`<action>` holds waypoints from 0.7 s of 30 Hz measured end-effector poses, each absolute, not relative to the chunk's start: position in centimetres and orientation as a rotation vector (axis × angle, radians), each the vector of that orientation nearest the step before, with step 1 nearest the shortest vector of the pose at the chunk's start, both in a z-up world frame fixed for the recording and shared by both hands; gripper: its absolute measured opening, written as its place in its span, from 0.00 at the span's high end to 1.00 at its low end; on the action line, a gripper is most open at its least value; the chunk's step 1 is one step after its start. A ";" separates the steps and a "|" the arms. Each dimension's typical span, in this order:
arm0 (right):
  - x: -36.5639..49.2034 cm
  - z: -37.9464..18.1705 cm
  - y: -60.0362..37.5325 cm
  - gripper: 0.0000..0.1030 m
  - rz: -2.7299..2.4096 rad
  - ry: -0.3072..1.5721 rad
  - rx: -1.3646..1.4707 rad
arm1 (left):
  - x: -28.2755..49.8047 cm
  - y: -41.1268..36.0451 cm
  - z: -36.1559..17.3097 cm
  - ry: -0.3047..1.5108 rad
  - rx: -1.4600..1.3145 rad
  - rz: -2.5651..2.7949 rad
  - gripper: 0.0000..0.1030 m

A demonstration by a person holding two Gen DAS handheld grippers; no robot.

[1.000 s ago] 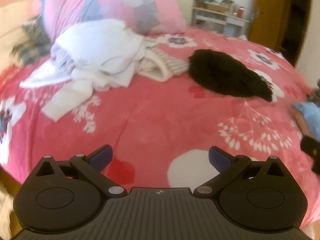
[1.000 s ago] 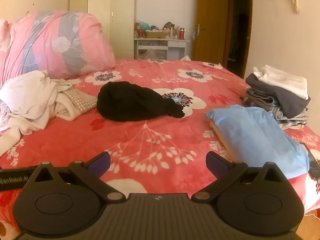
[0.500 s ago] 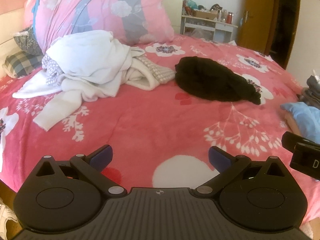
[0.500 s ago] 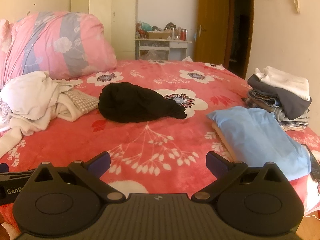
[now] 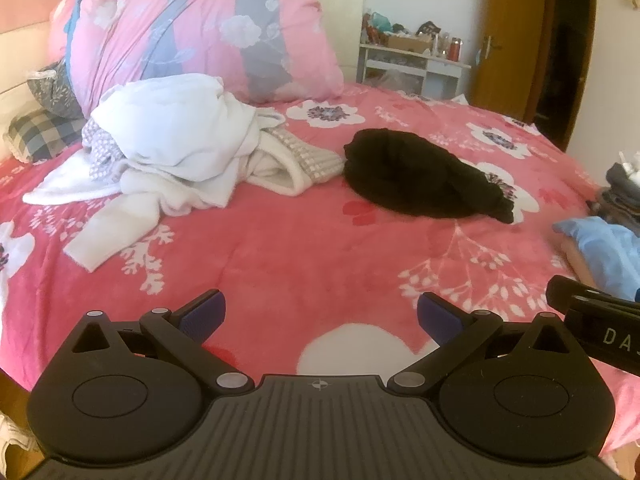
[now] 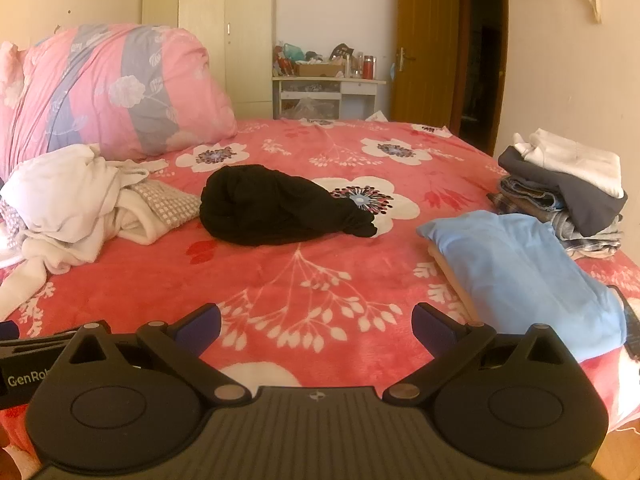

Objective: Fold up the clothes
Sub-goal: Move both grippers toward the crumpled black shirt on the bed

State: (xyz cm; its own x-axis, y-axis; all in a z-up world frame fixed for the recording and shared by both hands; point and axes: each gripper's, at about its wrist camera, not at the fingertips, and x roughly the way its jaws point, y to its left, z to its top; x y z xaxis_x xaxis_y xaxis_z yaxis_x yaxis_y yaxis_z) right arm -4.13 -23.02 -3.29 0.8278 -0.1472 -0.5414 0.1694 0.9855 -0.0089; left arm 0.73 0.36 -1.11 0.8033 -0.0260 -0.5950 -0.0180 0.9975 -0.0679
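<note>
A crumpled black garment (image 5: 424, 178) (image 6: 276, 208) lies mid-bed on the red floral blanket (image 5: 288, 248) (image 6: 304, 280). To its left is a heap of white clothes (image 5: 168, 140) (image 6: 68, 204) with a checked cream piece. A folded light-blue garment (image 6: 520, 272) (image 5: 604, 248) rests at the right. My left gripper (image 5: 320, 314) hovers open over the bed's near edge, nothing between its fingers. My right gripper (image 6: 316, 322) is open too, beside it; its body (image 5: 596, 328) shows at the right of the left wrist view.
A stack of folded clothes (image 6: 568, 192) sits at the bed's right edge. A big pink quilt (image 5: 200, 36) (image 6: 108, 88) and pillows (image 5: 44, 128) lie at the head. Behind stand a wardrobe (image 6: 216, 32), a cluttered white shelf (image 6: 328, 88) and a wooden door (image 6: 428, 44).
The left gripper's view has swung and steadied, now facing further across the bed, with the right gripper's body come into its right edge. The right gripper has barely moved. Both stay open.
</note>
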 end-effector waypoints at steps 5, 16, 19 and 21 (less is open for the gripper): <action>-4.1 -3.3 -23.0 0.00 -0.166 0.571 0.038 | 0.8 0.4 -1.1 0.637 -0.081 -0.004 0.00; -3.7 -3.4 -22.9 0.00 -0.165 0.579 0.047 | 1.1 0.4 -1.3 0.642 -0.080 -0.004 0.00; -3.3 -3.5 -22.9 0.00 -0.165 0.583 0.049 | 1.4 0.4 -1.4 0.645 -0.079 -0.004 0.00; -3.1 -3.6 -22.9 0.00 -0.166 0.586 0.051 | 1.6 0.5 -1.4 0.647 -0.080 -0.003 0.00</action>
State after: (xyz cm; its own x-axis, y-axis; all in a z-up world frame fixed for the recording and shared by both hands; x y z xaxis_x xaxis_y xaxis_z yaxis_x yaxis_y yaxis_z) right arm -3.07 -22.89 -3.60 0.8202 -0.1412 -0.5544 0.1701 0.9854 0.0007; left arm 1.58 0.46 -1.43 0.7982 -0.0275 -0.6017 -0.0227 0.9969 -0.0757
